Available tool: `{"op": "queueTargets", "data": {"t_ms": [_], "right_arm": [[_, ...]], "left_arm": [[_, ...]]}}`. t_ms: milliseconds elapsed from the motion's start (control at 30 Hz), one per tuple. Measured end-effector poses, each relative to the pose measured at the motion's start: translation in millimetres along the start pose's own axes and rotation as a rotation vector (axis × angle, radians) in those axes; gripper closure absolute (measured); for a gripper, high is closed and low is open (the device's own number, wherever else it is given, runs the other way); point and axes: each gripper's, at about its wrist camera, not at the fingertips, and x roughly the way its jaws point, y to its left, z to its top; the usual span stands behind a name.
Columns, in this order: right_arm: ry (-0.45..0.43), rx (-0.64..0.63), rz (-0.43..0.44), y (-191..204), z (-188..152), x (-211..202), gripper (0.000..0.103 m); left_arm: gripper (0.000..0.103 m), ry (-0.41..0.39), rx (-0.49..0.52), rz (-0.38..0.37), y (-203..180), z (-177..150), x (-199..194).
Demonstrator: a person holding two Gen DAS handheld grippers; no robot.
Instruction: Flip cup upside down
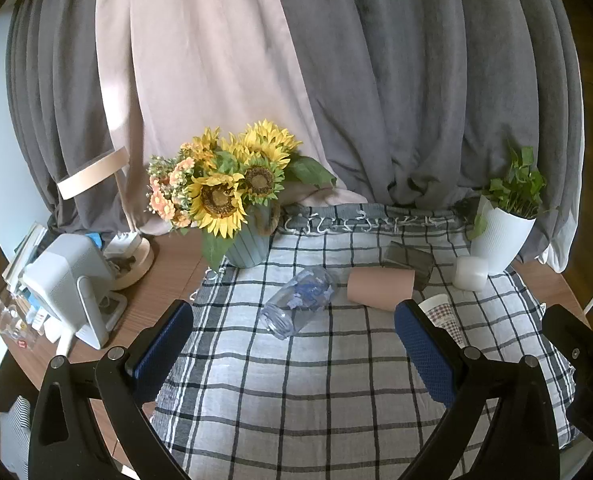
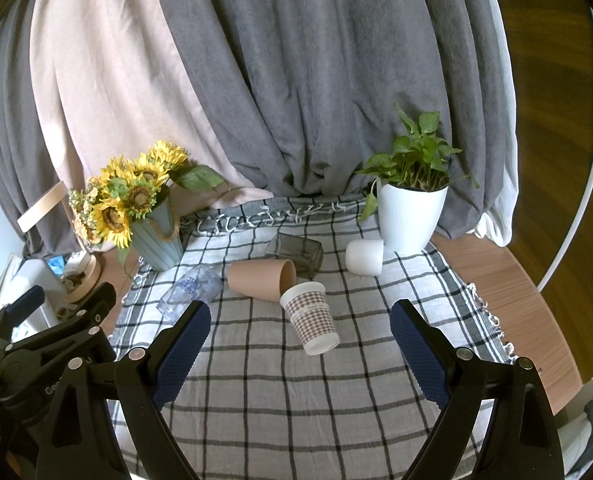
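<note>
Up front, left gripper [image 1: 294,336]: jaws spread wide, nothing between them, hovering over the checked cloth [image 1: 296,400] from what I can see.
Right gripper [image 2: 300,334]: same deal, wide apart and holding nothing.
Patterned paper cup [image 2: 311,317]: closest cup to my right gripper, lying tipped on the cloth with its white rim pointing away from me. In the left view it's half hidden behind the right-hand finger.
Tan cup [image 2: 261,279]: on its side just behind the paper cup, looks like they touch.
Clear cup [image 1: 298,306]: on its side too, left of the tan one, blue print on it.
Dark glass box [image 2: 295,254]: right behind the tan cup.
White cup [image 2: 363,257]: sitting mouth-down, next to the white plant pot [image 2: 410,216].
Sunflower vase [image 1: 248,242]: back left corner of the cloth.
Curtains [image 2: 296,80]: grey and pink, behind everything.
</note>
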Motion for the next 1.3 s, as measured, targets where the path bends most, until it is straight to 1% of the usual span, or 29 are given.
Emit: {"op": "queueTargets", "data": {"t_ms": [733, 1067, 1167, 1300], "right_arm": [[0.007, 0.001, 0.0, -1.6, -0.7, 3.5, 0.012], [0.013, 0.0, 0.005, -2.9, -1.3, 6.4, 0.012], [0.014, 0.001, 0.005, -3.5, -1.8, 6.8, 0.012], [0.016, 0.009, 0.0, -7.1, -4.7, 11.0, 0.012]], "left_arm": [[0.0, 0.003, 0.003, -0.003, 0.3, -0.5, 2.4], [0.0, 0.009, 0.016, -0.01, -5.8, -0.6, 7.3], [0.0, 0.015, 0.023, -0.019, -8.5, 0.0, 8.9], [0.0, 0.037, 0.046, -0.054, -17.0, 0.3, 15.3]]}}
